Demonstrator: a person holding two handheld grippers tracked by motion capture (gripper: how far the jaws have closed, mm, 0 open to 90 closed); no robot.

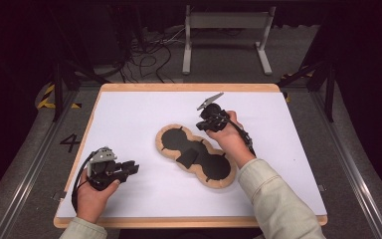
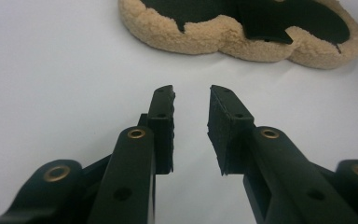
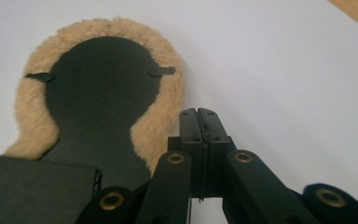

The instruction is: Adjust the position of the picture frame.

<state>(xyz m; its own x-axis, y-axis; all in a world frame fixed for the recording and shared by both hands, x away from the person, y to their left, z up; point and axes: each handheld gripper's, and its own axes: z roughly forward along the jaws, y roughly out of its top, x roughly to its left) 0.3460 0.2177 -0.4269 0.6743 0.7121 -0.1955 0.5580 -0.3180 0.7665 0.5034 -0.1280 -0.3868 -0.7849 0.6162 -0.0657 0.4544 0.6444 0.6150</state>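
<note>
Centrally on the white table top (image 1: pixel 129 114) lies one fleece pad (image 1: pixel 195 155), peanut-shaped: two rounded lobes joined at a narrow waist, black smooth face turned up, tan woolly pile showing as a rim all round. One black strap (image 1: pixel 188 157) crosses the waist; small slits notch the black face near the rim. Right gripper (image 1: pixel 210 121) sits just beside the pad's far lobe, at its right edge; in the right gripper view its jaws are pressed flat together with nothing between them, tips over bare white surface next to the fleece rim (image 3: pixel 161 126). Left gripper (image 1: pixel 125 169) rests near the table's front left, well apart from the pad; in the left gripper view its jaws stand partly apart, ribbed pads facing, nothing between them, the pad (image 2: pixel 223 35) ahead across clear surface. Table is edged in pale wood. Beyond it: one white metal frame (image 1: pixel 226 35) on the floor and a tangle of cables (image 1: pixel 149 55). Nothing lies between either gripper and the pad.
</note>
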